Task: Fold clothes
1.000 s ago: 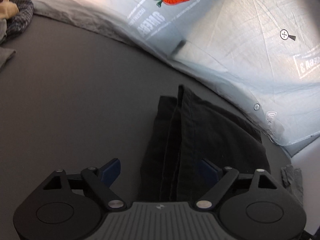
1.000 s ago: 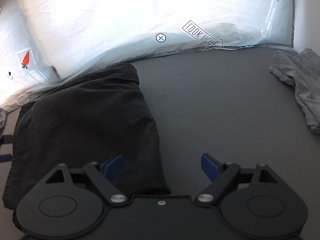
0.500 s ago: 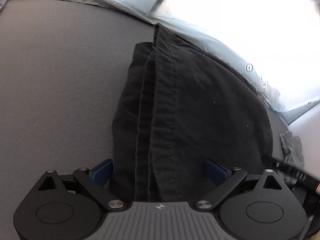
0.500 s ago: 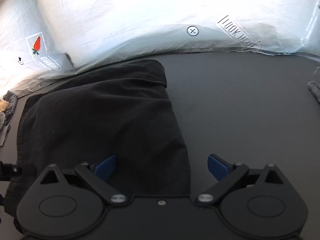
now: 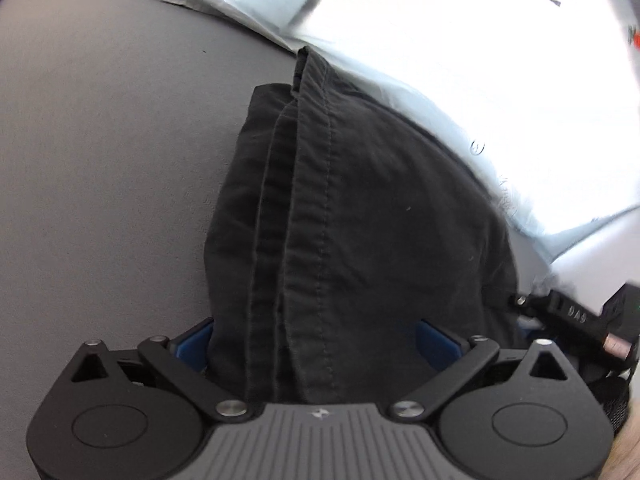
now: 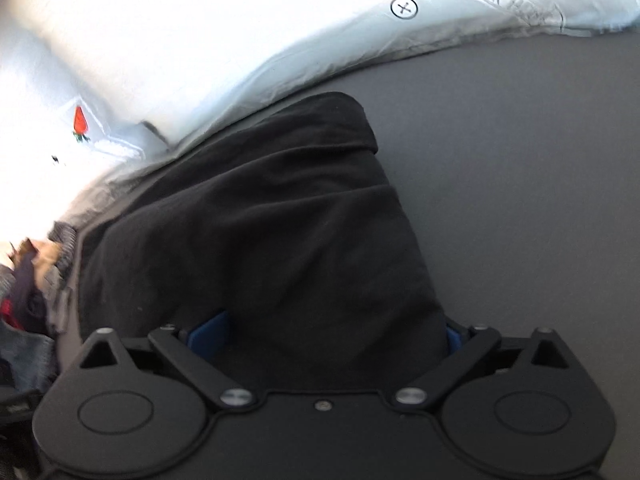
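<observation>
A folded black garment (image 5: 360, 220) lies on the grey bed surface (image 5: 100, 140), its far end against the white pillow. My left gripper (image 5: 316, 340) is open, its blue pads on either side of the garment's near hemmed edge. In the right wrist view the same black garment (image 6: 272, 240) fills the middle. My right gripper (image 6: 332, 336) is open and straddles the garment's near right corner. The fingertips of both grippers are partly hidden by the cloth. The right gripper's body (image 5: 580, 316) shows at the right edge of the left wrist view.
A white printed pillow (image 6: 200, 40) runs along the far side, also in the left wrist view (image 5: 480, 40). A pile of other clothes (image 6: 28, 280) lies at the left. Grey bed surface (image 6: 520, 160) extends to the right.
Both grippers have moved forward onto the black garment, so its near edge now lies between the open fingers of each. The garment itself has stayed in place.
</observation>
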`<state>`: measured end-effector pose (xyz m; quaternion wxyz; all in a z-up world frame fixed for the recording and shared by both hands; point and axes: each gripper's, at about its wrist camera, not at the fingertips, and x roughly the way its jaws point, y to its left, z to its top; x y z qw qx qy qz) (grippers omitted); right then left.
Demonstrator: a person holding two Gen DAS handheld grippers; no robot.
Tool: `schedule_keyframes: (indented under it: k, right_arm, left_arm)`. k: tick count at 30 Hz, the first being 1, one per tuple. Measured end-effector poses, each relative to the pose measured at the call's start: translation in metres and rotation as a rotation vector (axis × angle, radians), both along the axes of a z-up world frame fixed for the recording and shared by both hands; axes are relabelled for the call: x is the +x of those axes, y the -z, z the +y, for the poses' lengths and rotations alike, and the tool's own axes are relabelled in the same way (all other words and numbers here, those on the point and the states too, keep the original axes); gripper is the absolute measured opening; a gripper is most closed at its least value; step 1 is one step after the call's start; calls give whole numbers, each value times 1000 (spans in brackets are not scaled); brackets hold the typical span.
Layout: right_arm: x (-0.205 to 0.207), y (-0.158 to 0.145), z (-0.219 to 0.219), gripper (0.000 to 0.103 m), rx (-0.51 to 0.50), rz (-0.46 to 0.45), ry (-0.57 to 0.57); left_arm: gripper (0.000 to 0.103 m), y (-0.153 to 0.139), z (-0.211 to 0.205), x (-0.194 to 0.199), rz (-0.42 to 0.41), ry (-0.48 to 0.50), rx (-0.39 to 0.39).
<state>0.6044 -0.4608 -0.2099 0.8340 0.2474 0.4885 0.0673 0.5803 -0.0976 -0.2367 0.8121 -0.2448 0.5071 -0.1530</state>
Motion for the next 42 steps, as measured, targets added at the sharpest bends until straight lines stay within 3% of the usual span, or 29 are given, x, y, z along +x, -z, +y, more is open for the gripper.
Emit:
schedule_keyframes:
  k: [2,4,6,7,8,13,18,29,34,42]
  right_arm:
    - [-7,-2,-6,80,39,-5,48]
    - [-20,-5,-18,49,116,-23,108]
    - [-40,-4,-34,29,257,-48,206]
    - [-50,-4,-39,26,317,-65,236]
    - [-58,-10,-37,25,313,-78,239]
    - [-105,-42,-29,22,274,-136,266]
    - [-166,-75,-34,22,310,-199,331]
    - [-307,-158,-52,22,220,-370,471]
    - [-337,-170,-106,22,204,-435,491]
    - [-338,-191,-237,22,182,-527,385]
  left_arm:
    - [73,-4,-8,-4,-24,13,68]
    - [52,-10,-15,-11,-55,38,108]
    - [34,-15,-15,-16,-71,33,106]
    - [26,-17,-15,-18,-78,32,108]
    - [23,-20,-15,-20,-84,32,110]
    - [19,-39,-28,-41,-121,105,145]
    - [19,-62,-31,-84,-153,141,76]
    - [19,-113,-89,-153,-263,320,-28]
    - [19,-129,-140,-180,-348,355,-34]
    - [19,-139,-264,-213,-397,280,-61]
